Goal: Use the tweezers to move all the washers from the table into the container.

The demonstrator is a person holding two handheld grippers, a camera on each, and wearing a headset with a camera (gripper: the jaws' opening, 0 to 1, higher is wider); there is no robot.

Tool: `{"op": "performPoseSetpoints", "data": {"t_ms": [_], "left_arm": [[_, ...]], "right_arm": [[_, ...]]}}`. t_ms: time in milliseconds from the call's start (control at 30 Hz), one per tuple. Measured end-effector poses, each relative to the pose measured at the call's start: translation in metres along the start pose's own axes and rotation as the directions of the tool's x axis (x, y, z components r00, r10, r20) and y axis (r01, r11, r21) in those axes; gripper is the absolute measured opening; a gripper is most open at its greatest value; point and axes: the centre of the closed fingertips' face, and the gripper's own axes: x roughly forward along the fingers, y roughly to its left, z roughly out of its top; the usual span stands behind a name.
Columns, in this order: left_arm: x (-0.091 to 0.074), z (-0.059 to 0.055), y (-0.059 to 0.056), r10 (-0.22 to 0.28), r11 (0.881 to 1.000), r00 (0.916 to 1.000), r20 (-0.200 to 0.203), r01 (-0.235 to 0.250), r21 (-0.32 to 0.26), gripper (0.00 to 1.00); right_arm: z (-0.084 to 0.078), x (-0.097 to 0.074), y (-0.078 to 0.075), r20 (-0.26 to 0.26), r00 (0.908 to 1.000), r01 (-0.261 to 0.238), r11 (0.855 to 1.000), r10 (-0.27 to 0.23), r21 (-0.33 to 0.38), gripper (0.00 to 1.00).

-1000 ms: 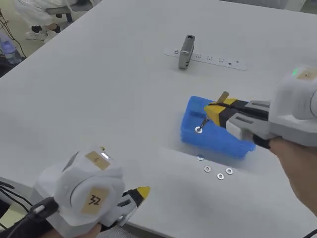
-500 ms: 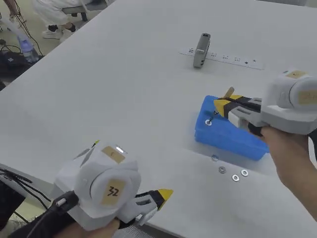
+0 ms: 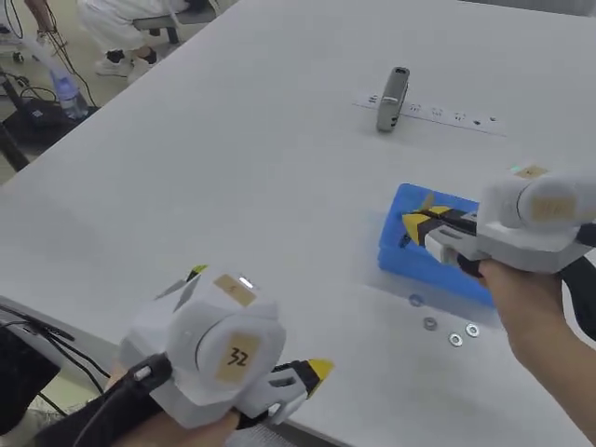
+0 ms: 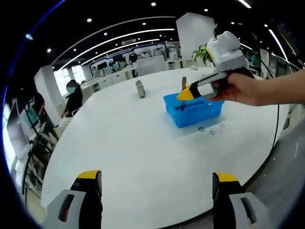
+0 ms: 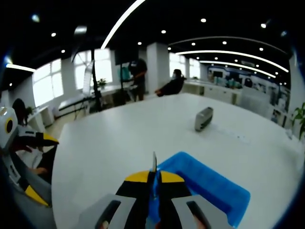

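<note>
- Looks like your right gripper [image 3: 416, 226] has dipped since a second ago, so the tweezers [image 4: 183, 90] now point down inside the blue container [image 3: 433, 270] rather than hanging above it.
- Its jaws are pressed together on the tweezers, which poke out ahead between the yellow tips.
- Can't tell if the tweezers have a washer in them.
- Four washers [image 3: 455, 339] lie loose on the table [image 3: 233, 168], under that gripper's body and just beside the container's near wall.
- Your left gripper [image 4: 156, 175] hangs well apart from the right one, by the table edge, with its jaws spread wide and nothing between them.
</note>
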Motion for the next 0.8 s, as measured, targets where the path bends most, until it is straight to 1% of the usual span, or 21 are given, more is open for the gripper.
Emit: {"op": "performPoseSetpoints", "data": {"t_ms": [133,167,267,367,500,600,667,767,800], "left_arm": [[0.0,0.001,0.001,0.004,1.0,1.0,0.005,-0.004,-0.001,0.99],[-0.001,0.001,0.001,0.005,1.0,1.0,0.005,-0.005,0.0,0.99],[-0.001,0.001,0.002,0.01,1.0,0.9999,0.005,-0.01,0.005,0.99],[-0.001,0.001,0.003,0.013,1.0,0.9999,0.008,-0.013,0.003,0.99],[0.0,0.001,0.002,0.012,1.0,0.9999,0.009,-0.012,0.008,0.99],[-0.001,0.002,0.002,0.013,1.0,0.9999,0.011,-0.013,0.006,0.99],[-0.001,0.001,0.002,0.013,1.0,0.9999,0.009,-0.013,0.006,0.99],[0.0,0.001,0.002,0.012,1.0,0.9999,0.007,-0.012,0.008,0.99],[0.0,0.001,0.002,0.011,1.0,0.9999,0.005,-0.011,0.009,0.99]], "right_arm": [[0.001,-0.004,-0.003,0.003,0.9999,0.01,1.0,-0.01,0.002,0.03],[0.005,-0.006,-0.004,0.011,0.9998,0.015,1.0,-0.015,0.002,0.02],[0.027,-0.017,-0.005,0.067,0.9976,0.015,1.0,-0.016,0.005,0.02],[0.045,-0.031,0.0,0.115,0.9933,0.007,1.0,-0.007,0.001,0.02],[0.058,-0.048,0.004,0.159,0.9873,-0.007,1.0,0.006,0.005,0.02],[0.063,-0.061,0.01,0.176,0.9843,-0.015,1.0,0.014,0.006,0.02],[0.062,-0.069,0.017,0.181,0.9831,-0.029,0.999,0.026,0.016,0.02],[0.057,-0.077,0.026,0.179,0.9833,-0.039,0.999,0.035,0.02,0.02],[0.052,-0.08,0.029,0.164,0.9858,-0.036,0.999,0.035,0.006,0.02]]}}
